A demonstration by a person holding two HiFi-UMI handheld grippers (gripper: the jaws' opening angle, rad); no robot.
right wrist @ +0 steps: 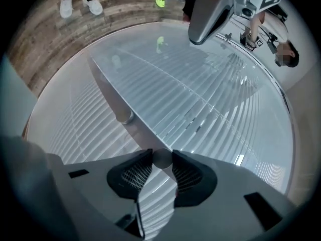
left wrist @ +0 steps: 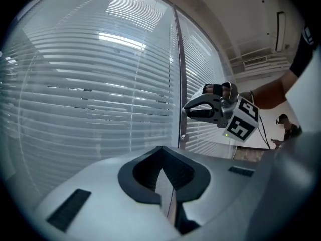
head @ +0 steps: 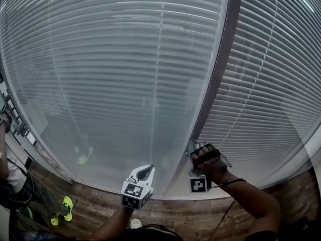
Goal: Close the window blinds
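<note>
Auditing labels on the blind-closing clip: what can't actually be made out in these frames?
1. Mount of the knob: right gripper view, the right gripper has its shut jaws over the base.
2. Right gripper's jaw tips: head view, the hand hides them.
3. Top of the blinds: head view, cut off by the upper edge.
4. Tilt of the slats: head view, reflections and haze blur it.

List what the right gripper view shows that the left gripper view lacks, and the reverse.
Right gripper view only: the round knob clamped by the right gripper; white shoes on the floor. Left gripper view only: the left gripper with jaws together, empty; the right gripper's marker cube. Both: the blinds and the window post.
</note>
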